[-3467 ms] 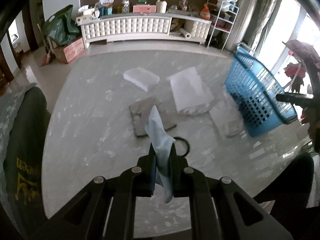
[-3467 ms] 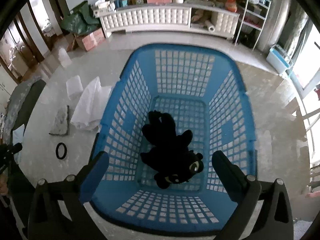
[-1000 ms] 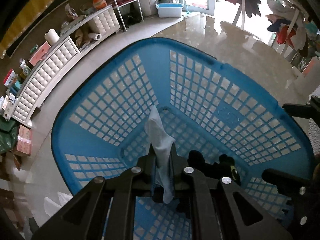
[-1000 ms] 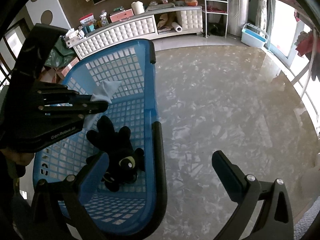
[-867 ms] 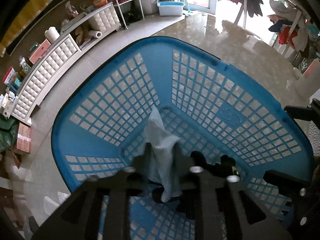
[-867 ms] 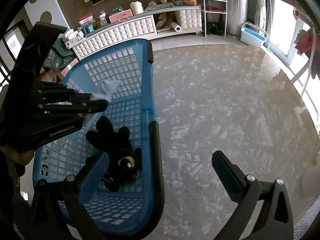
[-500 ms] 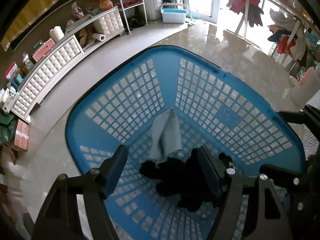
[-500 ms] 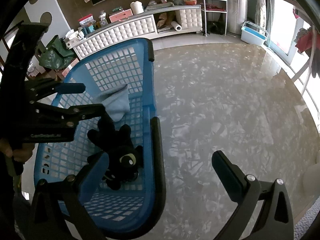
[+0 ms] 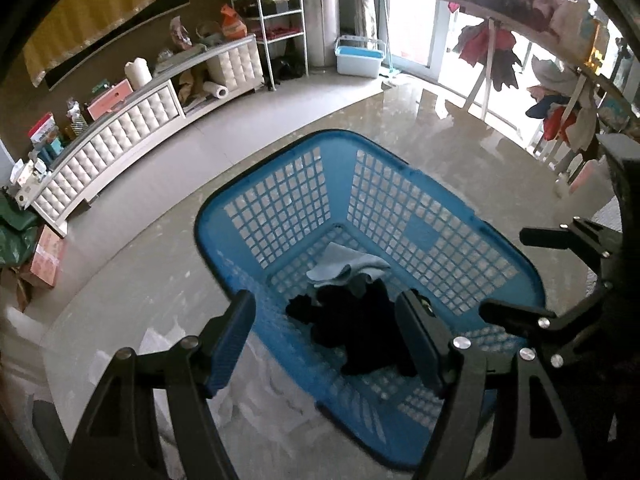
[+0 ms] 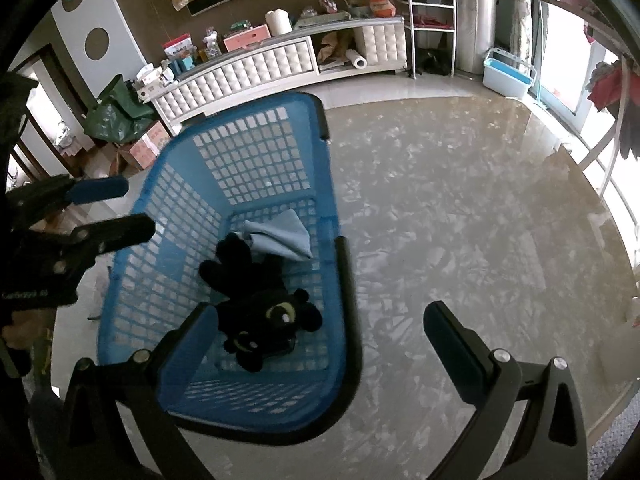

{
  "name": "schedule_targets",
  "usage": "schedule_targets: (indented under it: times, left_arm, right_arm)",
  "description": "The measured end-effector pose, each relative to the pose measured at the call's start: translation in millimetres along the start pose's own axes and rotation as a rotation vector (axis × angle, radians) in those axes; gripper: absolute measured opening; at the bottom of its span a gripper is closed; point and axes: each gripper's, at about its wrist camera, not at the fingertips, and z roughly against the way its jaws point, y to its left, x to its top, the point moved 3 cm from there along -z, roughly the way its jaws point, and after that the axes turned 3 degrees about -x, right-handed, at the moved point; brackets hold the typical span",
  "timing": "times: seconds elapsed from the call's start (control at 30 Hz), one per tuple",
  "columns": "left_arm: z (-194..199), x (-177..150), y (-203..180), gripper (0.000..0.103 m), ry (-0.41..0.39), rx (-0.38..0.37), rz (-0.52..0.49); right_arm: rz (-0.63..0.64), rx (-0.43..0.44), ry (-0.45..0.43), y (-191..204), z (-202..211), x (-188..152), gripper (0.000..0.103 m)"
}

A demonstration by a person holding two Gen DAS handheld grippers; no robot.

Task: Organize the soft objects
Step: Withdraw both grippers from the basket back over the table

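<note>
Your left gripper (image 9: 326, 334) is standing with its jaws wide apart and nothing between them; they have just been opening, and the cloth (image 9: 346, 266) is lying on the floor of the basket (image 9: 440, 236), partly over the black plush (image 10: 260, 300). Your right gripper (image 10: 316, 344) is also hanging spread and empty, over the basket's near corner and the bare floor beside it.

Judging by this, you are partway through: two soft things are sitting in the basket. In the left wrist view, pale flat shapes (image 9: 160, 344) are lying on the floor beside the basket, partly behind your fingers; they are probably more to collect, though you cannot tell what they are.

Counting: one basket, one plush, one cloth, two grippers, both empty. The pale shapes are too hidden to count.
</note>
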Motion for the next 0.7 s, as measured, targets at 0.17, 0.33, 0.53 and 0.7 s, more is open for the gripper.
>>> schedule_targets:
  times: [0.17, 0.33, 0.53, 0.7]
  left_arm:
    - [28.2, -13.1, -1.3, 0.078, -0.03, 0.014, 0.012]
    - [54.3, -33.7, 2.4, 0.081, -0.051, 0.024, 0.048]
    - [87.0, -60.9, 9.5, 0.083, -0.079, 0.044, 0.098]
    - [110.4, -85.0, 17.8, 0.083, -0.105, 0.065, 0.126]
  right_arm:
    - [0.026, 0.007, -0.025, 17.7, 14.0, 0.6, 0.103]
    - [0.075, 0.019, -0.056, 41.8, 29.8, -3.0, 0.103]
    - [0.134, 0.033, -0.069, 69.7, 41.9, -11.5, 0.103]
    - [0.176, 0.045, -0.078, 90.0, 49.5, -15.8, 0.103]
